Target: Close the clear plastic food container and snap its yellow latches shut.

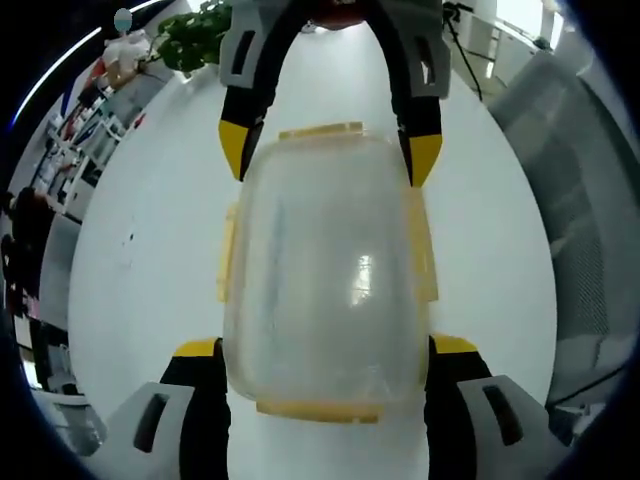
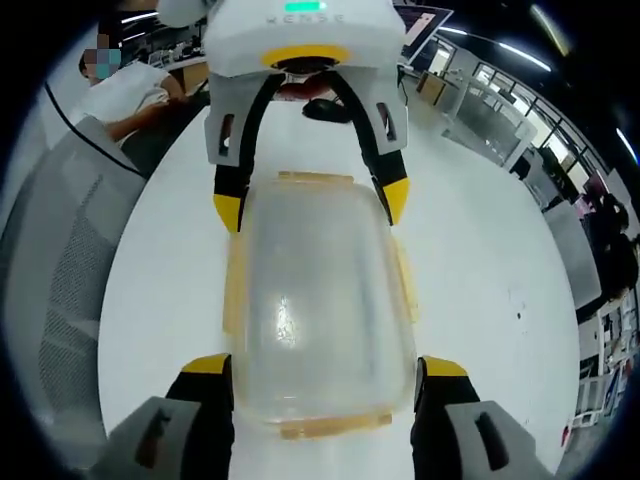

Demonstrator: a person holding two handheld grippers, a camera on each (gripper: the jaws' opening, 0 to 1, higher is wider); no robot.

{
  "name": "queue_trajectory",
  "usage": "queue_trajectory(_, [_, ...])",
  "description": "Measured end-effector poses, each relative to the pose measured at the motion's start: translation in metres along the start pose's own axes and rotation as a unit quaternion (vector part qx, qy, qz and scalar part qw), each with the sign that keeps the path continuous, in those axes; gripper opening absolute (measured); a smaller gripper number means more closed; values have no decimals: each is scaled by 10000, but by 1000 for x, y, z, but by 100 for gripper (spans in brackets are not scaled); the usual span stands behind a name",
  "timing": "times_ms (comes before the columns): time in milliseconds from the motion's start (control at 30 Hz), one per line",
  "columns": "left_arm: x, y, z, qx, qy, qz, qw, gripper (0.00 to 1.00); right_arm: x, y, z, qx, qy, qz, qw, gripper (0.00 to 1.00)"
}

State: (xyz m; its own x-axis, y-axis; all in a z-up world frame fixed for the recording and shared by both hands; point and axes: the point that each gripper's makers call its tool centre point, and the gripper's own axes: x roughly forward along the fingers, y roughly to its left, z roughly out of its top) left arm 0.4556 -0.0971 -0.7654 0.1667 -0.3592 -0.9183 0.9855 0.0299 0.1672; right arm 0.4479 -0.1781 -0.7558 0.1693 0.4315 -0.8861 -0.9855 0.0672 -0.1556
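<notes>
The clear plastic food container [image 1: 320, 270] lies on the white table [image 1: 150, 260] with its lid on. Yellow latches [image 1: 421, 250] run along both long sides, and one shows at each end. My left gripper [image 1: 325, 348] straddles the near end, jaws wide apart with the yellow tips close beside the walls. From the far end my right gripper [image 1: 328, 150] straddles it the same way. In the right gripper view the container [image 2: 315, 300] sits between the right gripper's [image 2: 325, 363] spread jaws, and the left gripper [image 2: 312, 205] faces it. I cannot tell whether any tip touches.
A green plant [image 1: 195, 35] and cluttered shelves [image 1: 80, 130] stand past the table's far left. A grey mesh chair [image 2: 60, 260] is beside the table, and a seated person [image 2: 125, 90] is behind it. More table surface [image 2: 480, 290] lies around the container.
</notes>
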Motion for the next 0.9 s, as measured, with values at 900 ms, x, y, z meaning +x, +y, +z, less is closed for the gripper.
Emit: queue_trajectory(900, [2, 28, -9, -64, 9, 2, 10000, 79, 9, -28, 7, -101, 5, -26, 9999, 73])
